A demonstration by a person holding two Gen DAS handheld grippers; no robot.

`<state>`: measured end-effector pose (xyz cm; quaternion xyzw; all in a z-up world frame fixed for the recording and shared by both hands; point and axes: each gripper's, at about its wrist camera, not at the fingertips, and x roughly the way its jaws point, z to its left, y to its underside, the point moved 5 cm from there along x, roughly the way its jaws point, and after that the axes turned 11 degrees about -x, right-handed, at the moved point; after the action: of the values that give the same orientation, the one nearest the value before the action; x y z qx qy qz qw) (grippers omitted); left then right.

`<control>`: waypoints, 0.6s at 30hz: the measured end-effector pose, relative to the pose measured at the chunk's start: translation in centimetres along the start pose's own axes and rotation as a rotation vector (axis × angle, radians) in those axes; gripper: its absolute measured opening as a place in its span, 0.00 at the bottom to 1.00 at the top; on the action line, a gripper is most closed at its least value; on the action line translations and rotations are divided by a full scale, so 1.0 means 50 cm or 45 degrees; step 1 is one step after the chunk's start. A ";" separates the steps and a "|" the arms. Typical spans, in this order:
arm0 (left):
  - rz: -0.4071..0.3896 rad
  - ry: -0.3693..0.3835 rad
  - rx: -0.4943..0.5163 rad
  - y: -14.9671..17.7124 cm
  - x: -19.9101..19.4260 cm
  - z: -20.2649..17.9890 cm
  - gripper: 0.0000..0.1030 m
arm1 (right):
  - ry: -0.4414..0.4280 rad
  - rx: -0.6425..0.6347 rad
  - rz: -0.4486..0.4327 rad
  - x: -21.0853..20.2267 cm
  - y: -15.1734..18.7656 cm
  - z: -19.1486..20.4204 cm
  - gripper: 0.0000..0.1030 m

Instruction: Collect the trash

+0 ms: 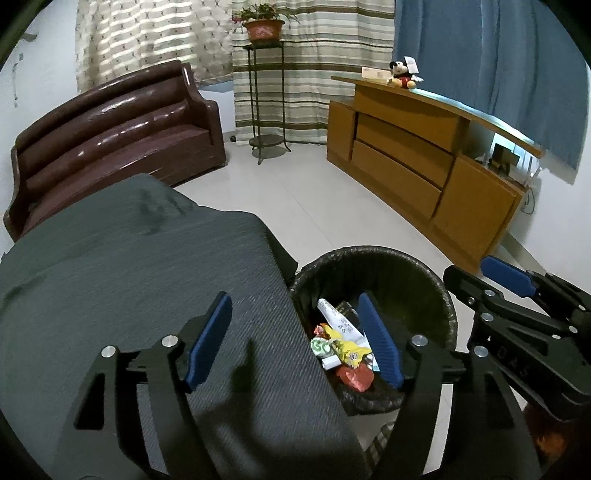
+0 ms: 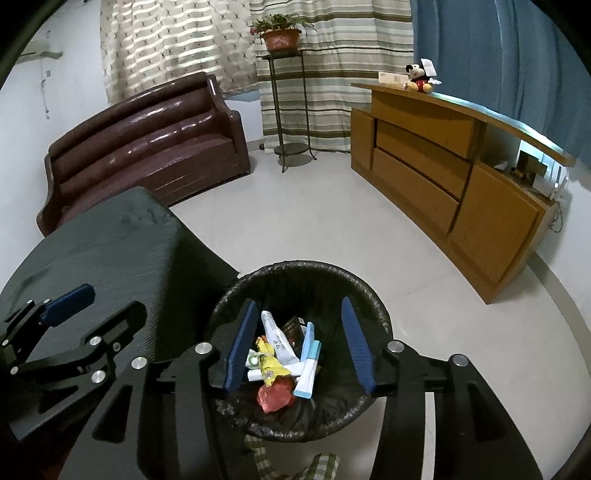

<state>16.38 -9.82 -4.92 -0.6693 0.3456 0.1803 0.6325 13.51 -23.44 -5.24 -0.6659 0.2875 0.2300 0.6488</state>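
Observation:
A black-lined trash bin (image 1: 369,254) (image 2: 295,264) stands on the floor against a grey-cloth table (image 1: 147,266) (image 2: 110,236). Inside lie a white tube (image 2: 275,332), a yellow wrapper (image 1: 347,349) (image 2: 271,363), a red crumpled wrapper (image 1: 356,376) (image 2: 275,395) and a white-and-blue box (image 2: 308,369). My left gripper (image 1: 295,339) (image 2: 98,308) hangs open over the table's edge and the bin's left rim, nothing between its blue pads. My right gripper (image 2: 299,347) (image 1: 480,277) hangs open right above the bin's mouth, pads apart, gripping nothing.
A brown sofa (image 1: 122,129) stands behind the table. A metal stand with a potted plant (image 1: 264,29) is by the curtains. A wooden cabinet (image 1: 424,155) with a plush toy (image 1: 402,75) runs along the right wall. Checked cloth (image 2: 317,465) lies by the bin.

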 end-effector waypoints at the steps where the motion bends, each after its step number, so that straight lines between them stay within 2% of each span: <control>1: -0.003 -0.001 -0.005 0.002 -0.007 0.003 0.68 | 0.002 -0.003 -0.004 -0.003 0.002 0.001 0.49; 11: -0.067 -0.018 -0.033 0.029 -0.090 0.025 0.77 | 0.007 -0.060 -0.059 -0.058 0.012 0.032 0.58; 18: -0.128 -0.042 -0.061 0.037 -0.141 0.044 0.79 | 0.022 -0.096 -0.116 -0.097 0.012 0.048 0.60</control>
<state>10.63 -5.95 -1.74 -0.6977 0.2967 0.1677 0.6301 9.74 -20.63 -2.53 -0.7043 0.2536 0.2051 0.6306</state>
